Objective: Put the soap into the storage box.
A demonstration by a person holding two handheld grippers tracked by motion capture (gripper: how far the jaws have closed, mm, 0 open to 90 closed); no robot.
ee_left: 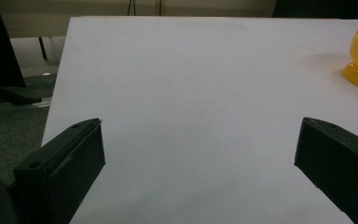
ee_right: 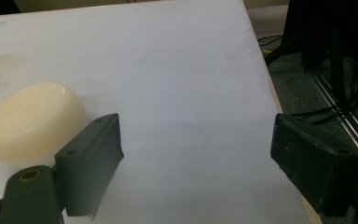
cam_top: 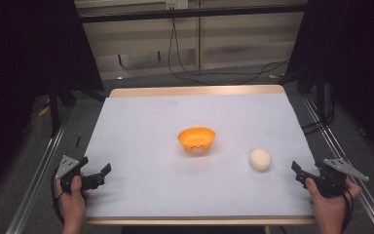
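While both claws idle, bowl (cam_top: 196, 139) sits near puck (cam_top: 260, 159).

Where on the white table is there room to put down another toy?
Lots of room. The whole far half of the table behind the orange bowl is bare, and so is the wide left side between the bowl and the left claw. It is tighter at the near right, where the cream ball sits close to the right claw.

White-topped table (cam_top: 141, 126) on grey floor (cam_top: 141, 78), cables (cam_top: 185, 68) trailing behind.
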